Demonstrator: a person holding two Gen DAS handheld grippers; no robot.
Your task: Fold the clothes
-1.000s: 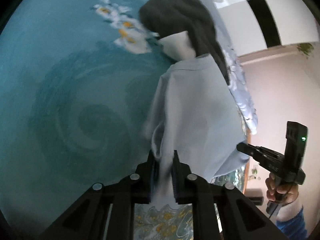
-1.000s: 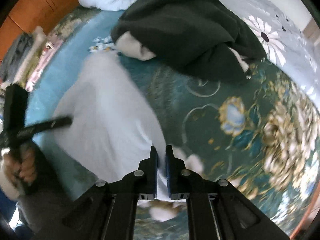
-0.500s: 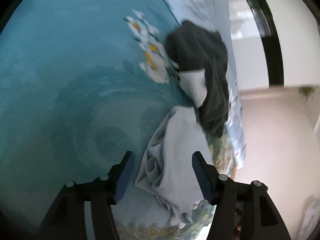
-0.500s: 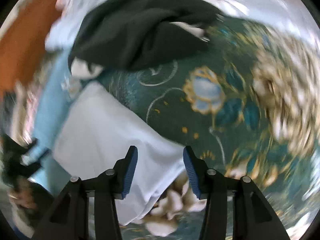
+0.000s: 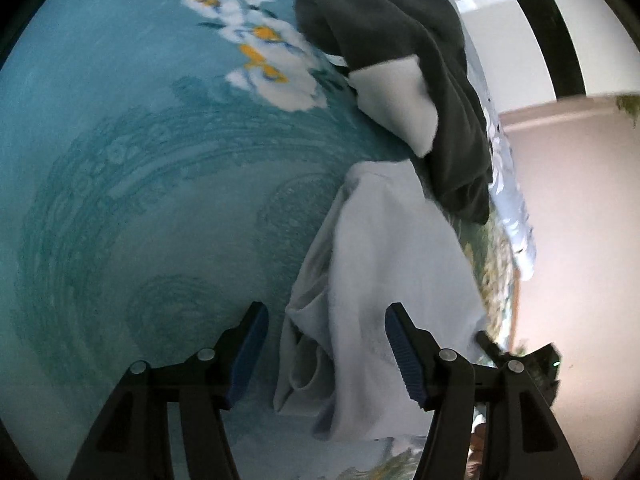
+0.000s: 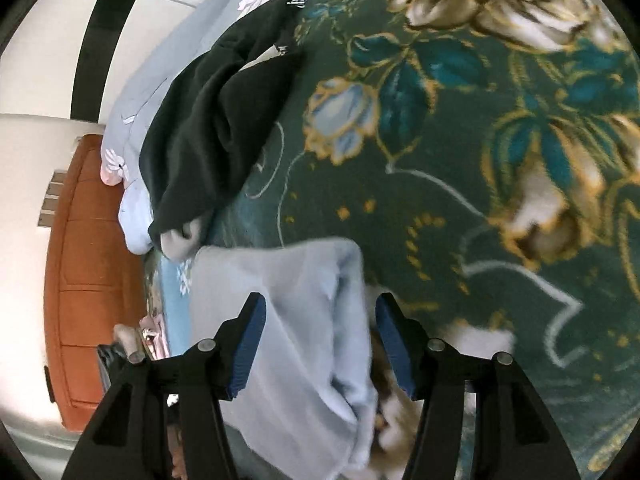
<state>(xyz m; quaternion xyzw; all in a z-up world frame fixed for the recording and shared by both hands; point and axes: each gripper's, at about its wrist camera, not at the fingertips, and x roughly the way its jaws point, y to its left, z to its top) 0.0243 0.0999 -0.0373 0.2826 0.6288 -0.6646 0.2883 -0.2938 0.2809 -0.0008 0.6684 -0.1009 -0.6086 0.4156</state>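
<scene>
A teal floral-patterned bedspread carries a crumpled dark grey garment with a white lining, and just beside it lies the pale blue folded cloth. Above that cloth's near edge the left gripper and the right gripper both hang released, jaws spread wide, grasping nothing.

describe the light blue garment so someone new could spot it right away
Start from the bedspread, teal with a floral print. Beyond the open left gripper lies the light blue garment, pale and plain, in a loose folded strip. The dark garment beyond it is nearly black with a white patch.
</scene>
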